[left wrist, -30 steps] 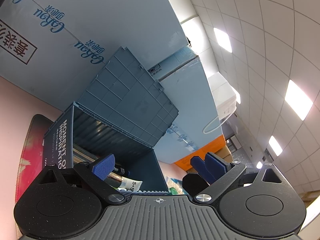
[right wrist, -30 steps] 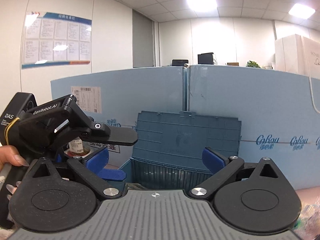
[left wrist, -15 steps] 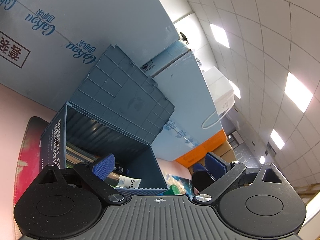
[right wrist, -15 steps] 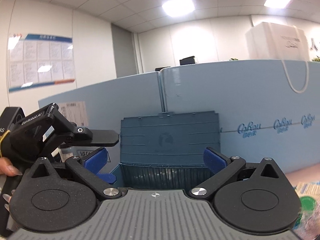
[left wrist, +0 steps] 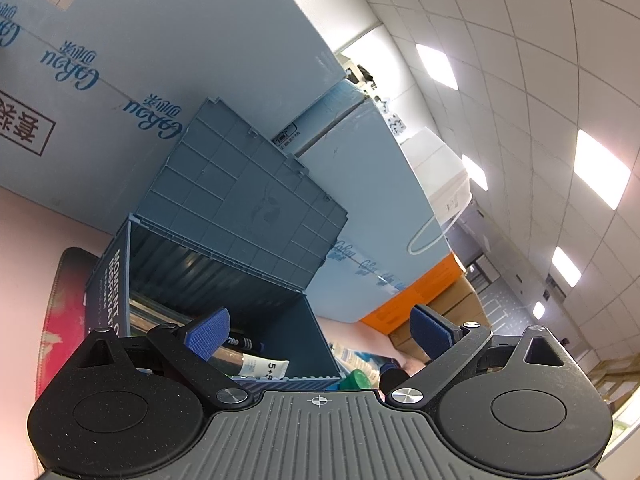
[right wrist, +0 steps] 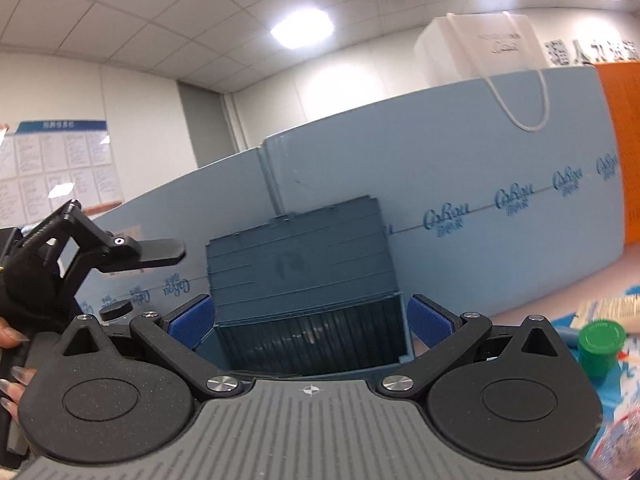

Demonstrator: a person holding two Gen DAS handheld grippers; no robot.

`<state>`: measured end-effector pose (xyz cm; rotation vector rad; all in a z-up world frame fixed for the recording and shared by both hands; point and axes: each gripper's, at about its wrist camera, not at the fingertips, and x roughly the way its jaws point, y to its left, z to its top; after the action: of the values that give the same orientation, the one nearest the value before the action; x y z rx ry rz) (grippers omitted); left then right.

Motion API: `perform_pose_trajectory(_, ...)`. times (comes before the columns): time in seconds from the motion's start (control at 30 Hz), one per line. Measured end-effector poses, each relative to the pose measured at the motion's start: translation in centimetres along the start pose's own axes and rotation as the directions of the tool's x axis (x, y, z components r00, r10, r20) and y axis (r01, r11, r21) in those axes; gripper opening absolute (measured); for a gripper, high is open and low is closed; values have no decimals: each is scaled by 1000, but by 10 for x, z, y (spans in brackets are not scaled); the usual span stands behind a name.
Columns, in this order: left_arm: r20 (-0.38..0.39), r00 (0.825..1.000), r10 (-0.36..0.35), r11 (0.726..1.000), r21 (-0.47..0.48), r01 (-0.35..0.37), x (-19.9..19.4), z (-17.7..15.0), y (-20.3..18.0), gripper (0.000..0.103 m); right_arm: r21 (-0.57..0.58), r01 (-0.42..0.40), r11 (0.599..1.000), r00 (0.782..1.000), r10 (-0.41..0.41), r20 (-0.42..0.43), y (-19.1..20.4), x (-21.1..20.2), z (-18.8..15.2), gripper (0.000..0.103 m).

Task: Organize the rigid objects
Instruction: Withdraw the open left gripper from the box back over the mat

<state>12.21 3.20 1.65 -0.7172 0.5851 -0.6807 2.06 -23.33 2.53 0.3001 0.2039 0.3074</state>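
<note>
A dark blue storage box (left wrist: 256, 272) (right wrist: 308, 320) stands with its lid (left wrist: 240, 184) (right wrist: 298, 256) raised against a light blue partition. Inside it lie a white tube (left wrist: 264, 367) and some dark items. My left gripper (left wrist: 320, 330) hovers open over the box's near corner, nothing between its blue pads. My right gripper (right wrist: 310, 320) is open too, level with the box front, and holds nothing. A green-capped jar (right wrist: 598, 346) (left wrist: 354, 380) sits on the table right of the box. The left gripper's body (right wrist: 60, 256) shows at the left of the right wrist view.
Light blue partitions (right wrist: 460, 208) wall off the back of the pink table (left wrist: 36, 224). A printed mat (left wrist: 64, 304) lies left of the box. A black-lidded jar (right wrist: 116, 312) stands behind the left gripper. Packets (right wrist: 608, 312) lie at far right. A hand's fingers (right wrist: 12, 376) grip the left handle.
Both cameras have swung: the right gripper moved and turned right, bringing the green-capped jar and packets into view. The left gripper drifted slightly back from the box. Both stayed open.
</note>
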Motion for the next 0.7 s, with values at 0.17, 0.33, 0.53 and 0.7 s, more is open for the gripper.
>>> perform_pose_trajectory(0.17,18,1000,19,998,63,-20,-1,-5,-15,98,2,-4,1000,1000,4,20,-3,-10,-3,103)
perform_pose_trajectory(0.33,37,999,24,987,160,-30,0,-13,-39,98,16,-22,1000,999,21,43,-6,-27,2,103)
perform_pose_trajectory(0.53,32,999,16,972,236,-23,6,-29,-67,98,1,20,1000,998,-20,61,-16,-55,10,103)
perform_pose_trajectory(0.7,-3,1000,22,958,286,-21,17,-43,-84,98,34,70,997,995,-72,75,-34,-75,11,103)
